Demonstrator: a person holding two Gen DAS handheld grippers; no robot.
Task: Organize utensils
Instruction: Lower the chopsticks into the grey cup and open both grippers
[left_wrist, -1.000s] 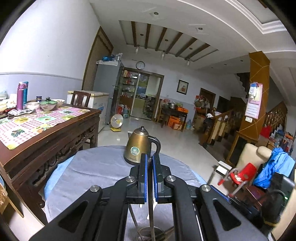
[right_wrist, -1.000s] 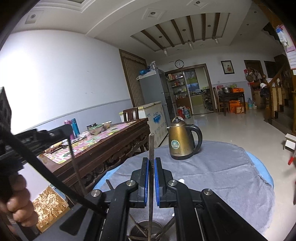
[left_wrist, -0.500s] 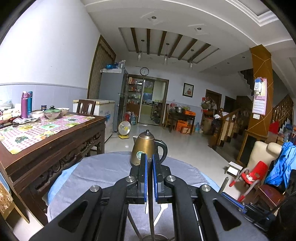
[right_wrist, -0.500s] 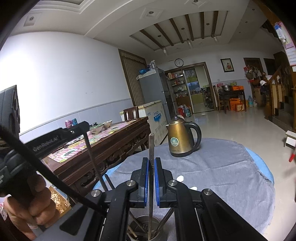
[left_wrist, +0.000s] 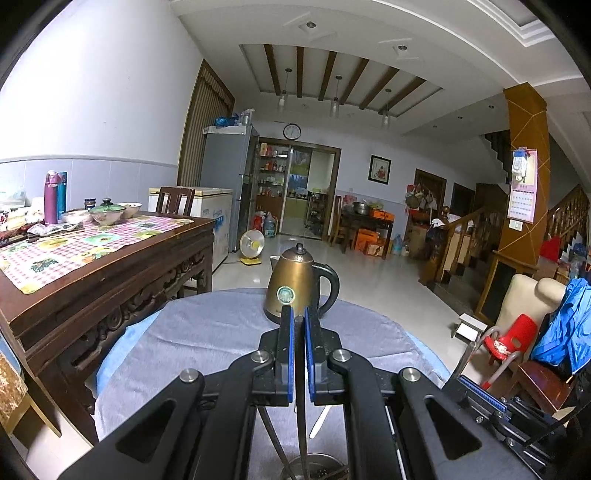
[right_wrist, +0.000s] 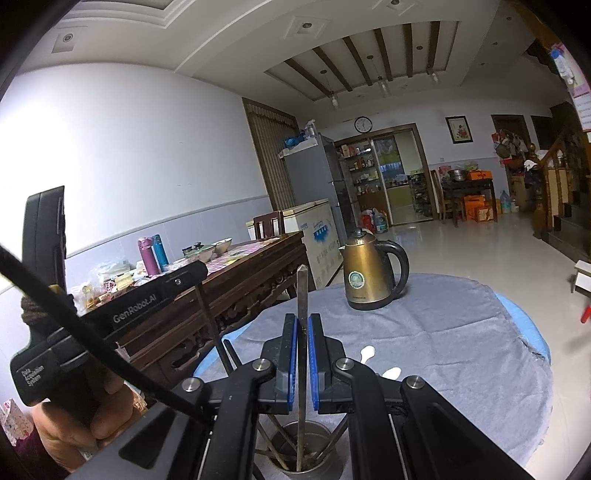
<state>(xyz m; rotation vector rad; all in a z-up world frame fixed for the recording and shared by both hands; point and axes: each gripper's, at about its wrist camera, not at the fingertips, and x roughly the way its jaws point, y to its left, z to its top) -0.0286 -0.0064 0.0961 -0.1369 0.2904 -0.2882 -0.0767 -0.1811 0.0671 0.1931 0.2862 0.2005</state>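
A round metal utensil cup (right_wrist: 308, 452) stands on the grey cloth near the table's front, with several sticks and handles in it. My right gripper (right_wrist: 302, 325) is shut on a flat metal utensil (right_wrist: 302, 291) held upright, its lower end inside the cup. My left gripper (left_wrist: 299, 321) is shut on a thin dark utensil (left_wrist: 302, 424) that hangs down into the cup (left_wrist: 314, 467). The left gripper also shows in the right wrist view (right_wrist: 192, 275), holding its dark stick (right_wrist: 210, 325). Two white spoons (right_wrist: 367, 352) lie on the cloth beyond the cup.
A brass kettle (right_wrist: 371, 273) stands at the far side of the round table (right_wrist: 461, 332). A carved wooden table (left_wrist: 110, 266) with bowls and bottles is to the left. A red chair (left_wrist: 511, 338) and a blue cloth (left_wrist: 565, 325) are to the right.
The cup has come further into the right wrist view, with the right utensil's end now inside it. The left gripper has risen, its stick still reaching down to the cup.
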